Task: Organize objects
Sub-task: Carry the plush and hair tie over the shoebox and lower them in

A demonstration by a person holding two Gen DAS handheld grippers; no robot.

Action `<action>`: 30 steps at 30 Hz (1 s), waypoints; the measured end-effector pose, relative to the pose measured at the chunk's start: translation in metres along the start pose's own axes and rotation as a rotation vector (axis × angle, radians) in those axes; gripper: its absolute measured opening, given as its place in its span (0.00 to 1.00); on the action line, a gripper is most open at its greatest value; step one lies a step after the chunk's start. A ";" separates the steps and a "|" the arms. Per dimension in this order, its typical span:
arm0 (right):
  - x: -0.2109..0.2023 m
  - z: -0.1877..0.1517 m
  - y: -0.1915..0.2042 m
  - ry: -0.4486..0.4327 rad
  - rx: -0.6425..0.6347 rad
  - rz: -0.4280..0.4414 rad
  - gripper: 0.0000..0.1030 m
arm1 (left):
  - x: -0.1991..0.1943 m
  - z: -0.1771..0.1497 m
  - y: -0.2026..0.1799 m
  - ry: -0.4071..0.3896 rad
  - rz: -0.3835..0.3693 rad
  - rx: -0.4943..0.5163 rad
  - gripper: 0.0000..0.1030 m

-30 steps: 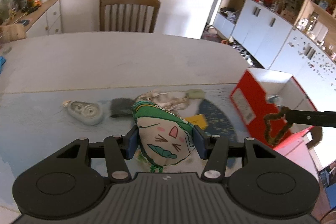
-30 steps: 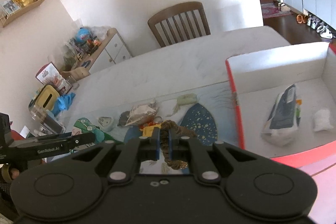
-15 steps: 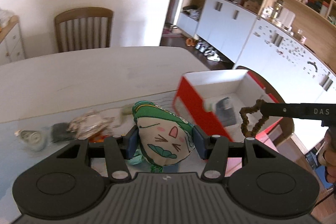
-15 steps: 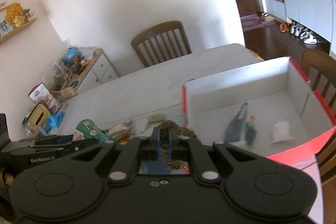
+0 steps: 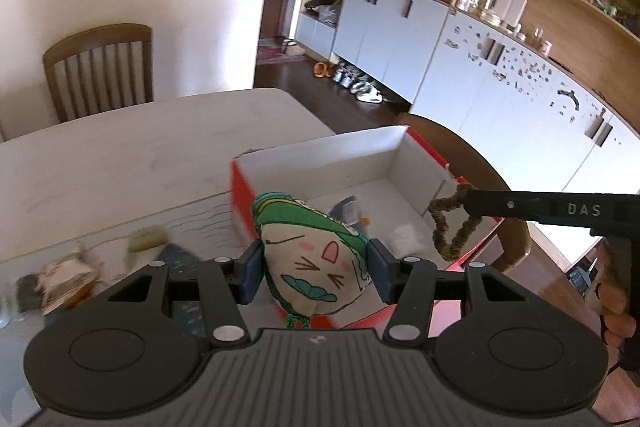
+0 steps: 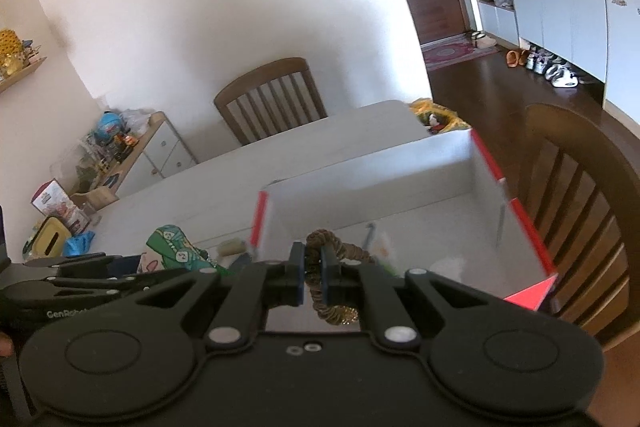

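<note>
- We read the bench (image 5: 120, 155) as the start of the step: a few loose things are left at its near left edge, blurred, and the box stands at its right end beside a wooden chair (image 6: 580, 187). Our judgement is that both loads are on their way to the box, with nothing released yet.
- The box (image 5: 320, 155), red outside and white inside, is open at the top and already has a dark packet and a pale crumpled bit on its floor. We should aim for the bare floor near the far wall, so that nothing lands on those.
- The left claw (image 5: 316, 267) is clamped on the pouch (image 5: 316, 259), a soft bag with a green top and a drawn cat face, one pad on each flank. It hangs over the box's near corner. We should carry it fully past the red wall before letting go, since a soft bag could catch the rim and tip back out.
- The right claw (image 6: 313, 275) has its pads together on the cord loop (image 6: 332, 263), a brown-gold ring of rope that dangles over the box's right side.
- We judge the loop the trickier one: it may cling to a pad, so we should lower it inside, part the pads wide and lift straight up.
- We should keep the two claws apart over the box, dropping one load at a time.
</note>
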State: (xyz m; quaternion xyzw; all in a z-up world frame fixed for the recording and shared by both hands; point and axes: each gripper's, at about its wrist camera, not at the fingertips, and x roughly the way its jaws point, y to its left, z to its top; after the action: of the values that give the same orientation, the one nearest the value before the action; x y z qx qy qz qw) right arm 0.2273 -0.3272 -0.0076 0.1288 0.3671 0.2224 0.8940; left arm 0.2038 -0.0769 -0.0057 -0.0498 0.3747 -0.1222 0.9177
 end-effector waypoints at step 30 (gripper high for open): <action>0.083 0.035 -0.077 0.085 -0.119 -0.038 0.06 | 0.146 0.055 -0.042 0.123 0.171 0.049 0.52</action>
State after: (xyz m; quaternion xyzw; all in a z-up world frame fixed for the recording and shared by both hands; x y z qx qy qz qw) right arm 0.3281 -0.3549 -0.0632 0.0588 0.3934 0.2320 0.8877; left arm 0.3354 -0.1559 -0.0570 0.0123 0.4303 -0.0556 0.9009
